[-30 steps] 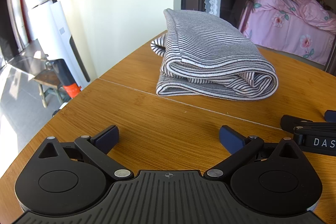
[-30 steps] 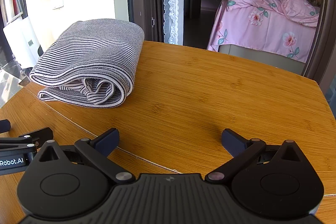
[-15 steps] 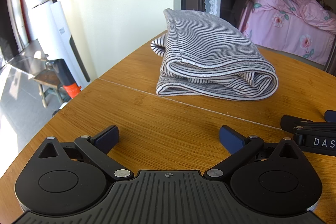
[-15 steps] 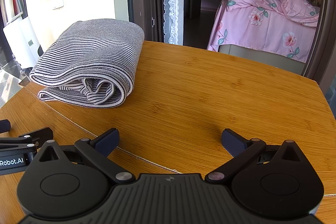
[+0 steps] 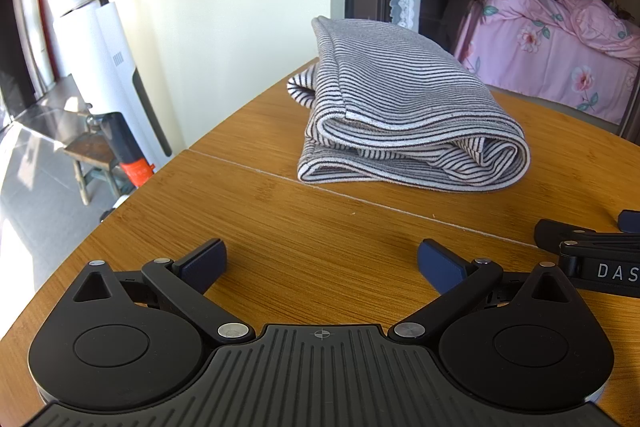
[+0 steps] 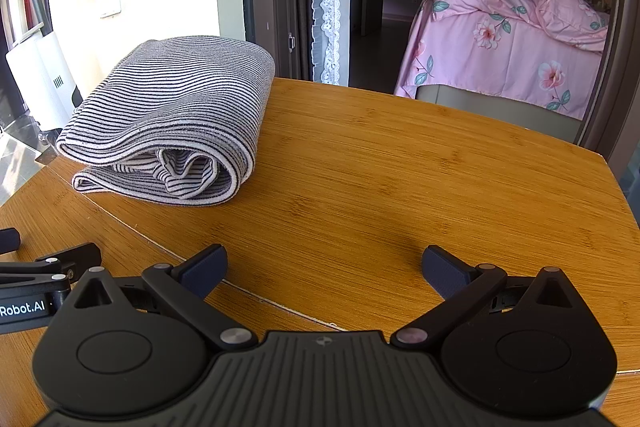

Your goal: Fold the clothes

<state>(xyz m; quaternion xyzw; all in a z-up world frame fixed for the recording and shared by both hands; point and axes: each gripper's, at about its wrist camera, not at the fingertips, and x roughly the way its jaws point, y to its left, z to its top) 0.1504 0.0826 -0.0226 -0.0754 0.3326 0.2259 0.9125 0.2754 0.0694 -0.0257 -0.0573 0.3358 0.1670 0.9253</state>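
A black-and-white striped garment [image 5: 400, 107] lies folded in a thick bundle on the wooden table [image 5: 320, 227], toward its far left edge. It also shows in the right wrist view [image 6: 176, 123]. My left gripper [image 5: 322, 261] is open and empty, low over the table, well short of the garment. My right gripper [image 6: 324, 265] is open and empty beside it, to the right of the bundle. Each gripper shows at the edge of the other's view.
The table's left edge [image 5: 132, 195] curves away above the floor, where a small stool [image 5: 92, 155] and a white appliance [image 5: 116, 79] stand. Beyond the table's far edge are a doorway and a pink floral bed [image 6: 512, 43]. Bare wood [image 6: 420, 167] lies right of the garment.
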